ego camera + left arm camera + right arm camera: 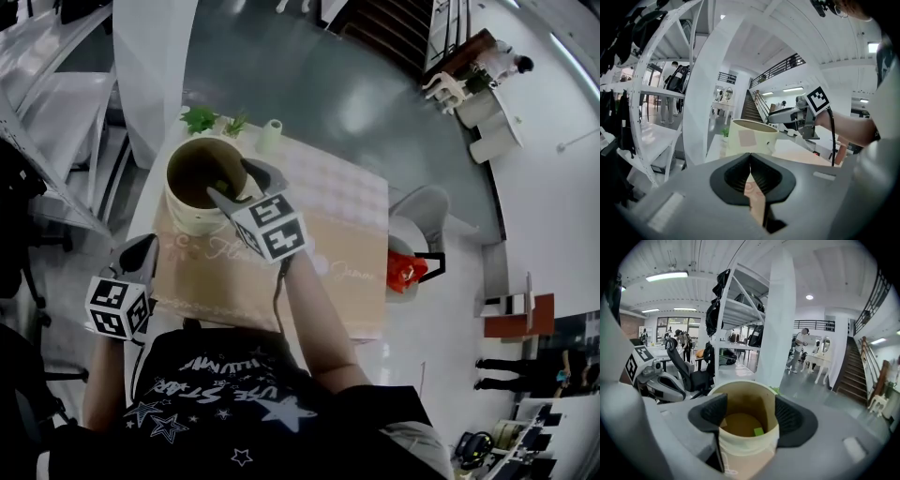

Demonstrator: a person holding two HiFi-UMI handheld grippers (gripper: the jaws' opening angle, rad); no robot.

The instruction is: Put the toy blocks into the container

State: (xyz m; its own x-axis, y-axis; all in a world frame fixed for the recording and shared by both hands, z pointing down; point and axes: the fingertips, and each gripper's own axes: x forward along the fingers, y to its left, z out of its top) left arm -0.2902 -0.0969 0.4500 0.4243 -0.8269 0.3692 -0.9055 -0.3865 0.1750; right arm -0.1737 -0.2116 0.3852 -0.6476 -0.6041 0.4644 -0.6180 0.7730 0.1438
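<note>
The container (pixel 192 214) is a cream bucket at the table's far left corner, also seen in the left gripper view as the container (pixel 751 136). My right gripper (pixel 232 181) hovers over its mouth, open and holding nothing. In the right gripper view the right gripper (pixel 747 416) has its jaws wide apart on either side of the container (pixel 740 451), and a small green block (pixel 758 431) lies on the bottom. My left gripper (pixel 142 251) hangs off the table's near left edge; in its own view the left gripper (pixel 750 157) is shut and holds nothing.
The table (pixel 347 234) carries a pale pink cloth. Two small green plants (pixel 199 119) and a pale green bottle (pixel 270 136) stand behind the container. A chair with a red item (pixel 405 270) sits to the right. White shelving (pixel 56 112) and a pillar (pixel 150 66) stand to the left.
</note>
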